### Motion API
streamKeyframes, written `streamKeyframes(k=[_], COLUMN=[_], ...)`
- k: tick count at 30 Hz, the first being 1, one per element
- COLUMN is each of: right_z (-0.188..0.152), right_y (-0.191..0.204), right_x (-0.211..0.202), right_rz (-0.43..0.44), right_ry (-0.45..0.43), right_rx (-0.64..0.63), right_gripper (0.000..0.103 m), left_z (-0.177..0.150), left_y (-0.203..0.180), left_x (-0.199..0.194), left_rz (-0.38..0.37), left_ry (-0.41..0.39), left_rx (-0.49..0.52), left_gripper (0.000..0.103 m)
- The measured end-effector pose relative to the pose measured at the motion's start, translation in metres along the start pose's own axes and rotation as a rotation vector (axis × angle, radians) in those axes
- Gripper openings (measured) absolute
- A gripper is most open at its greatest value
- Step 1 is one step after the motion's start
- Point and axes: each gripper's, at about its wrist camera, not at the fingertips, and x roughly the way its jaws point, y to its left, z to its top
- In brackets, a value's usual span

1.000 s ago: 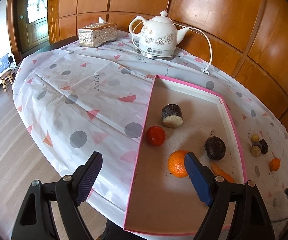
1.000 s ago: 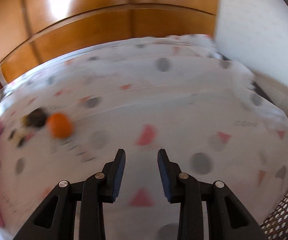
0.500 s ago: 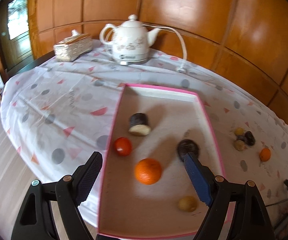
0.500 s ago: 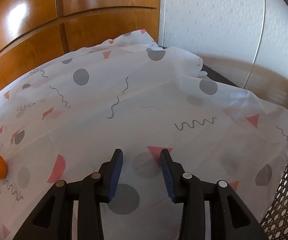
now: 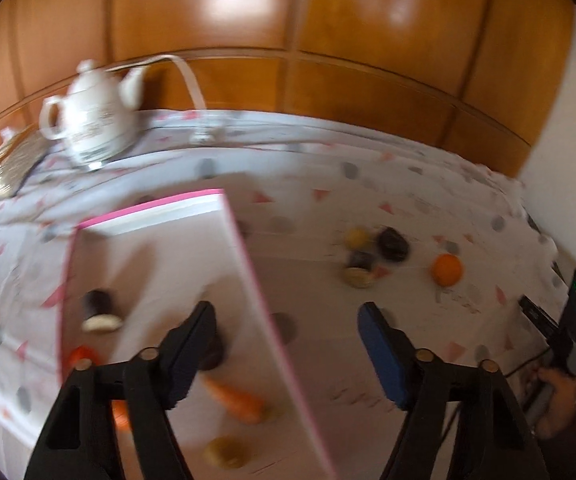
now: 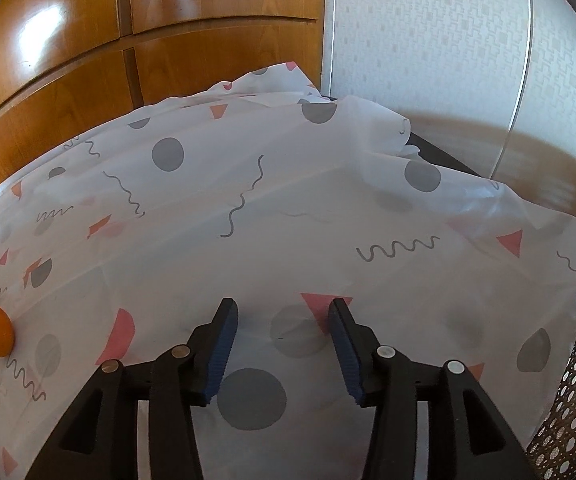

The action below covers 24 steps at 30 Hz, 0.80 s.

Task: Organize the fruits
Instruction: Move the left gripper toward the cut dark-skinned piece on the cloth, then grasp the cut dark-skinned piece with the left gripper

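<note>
**Both grippers spread and empty near the pink-rimmed tray**

The left gripper [image 5: 288, 352] is held spread wide above the right rim of the pink-rimmed tray [image 5: 244, 248], with nothing between its fingers. Inside the tray, a carrot [image 5: 236, 398], a red fruit [image 5: 82, 356] and a dark cut piece [image 5: 100, 312] are seen, all blurred. To the right of the tray, a small orange [image 5: 446, 269] and 3 small dark and yellow fruits [image 5: 371, 252] lie on the patterned tablecloth [image 6: 288, 220]. The right gripper [image 6: 282, 348] is held released over bare cloth, further right of the tray.
</note>
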Motion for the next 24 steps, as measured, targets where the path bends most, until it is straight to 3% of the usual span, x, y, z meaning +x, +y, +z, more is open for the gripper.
streamKeyframes(k=[4, 11, 17, 20, 21, 24], right_z=[-0.001, 0.000, 0.000, 0.000, 0.000, 0.000], right_y=[0.000, 0.001, 0.003, 0.004, 0.004, 0.004], right_x=[0.000, 0.000, 0.000, 0.001, 0.001, 0.001], right_rz=[0.012, 0.019, 0.016, 0.015, 0.015, 0.014], right_ry=[0.000, 0.000, -0.001, -0.002, -0.002, -0.002], right_rx=[-0.003, -0.005, -0.010, -0.013, -0.014, -0.015], right_gripper=[0.050, 0.052, 0.053, 0.054, 0.054, 0.054], left_z=[0.010, 0.023, 0.031, 0.031, 0.031, 0.031], left_y=[-0.027, -0.054, -0.065, -0.069, -0.068, -0.064], left_x=[0.030, 0.073, 0.111, 0.127, 0.130, 0.131], left_rz=[-0.059, -0.085, -0.097, -0.077, -0.069, -0.089], left_ry=[0.066, 0.143, 0.203, 0.215, 0.215, 0.203], left_rx=[0.058, 0.098, 0.073, 0.070, 0.065, 0.037], left_gripper=[0.053, 0.046, 0.046, 0.046, 0.038, 0.038])
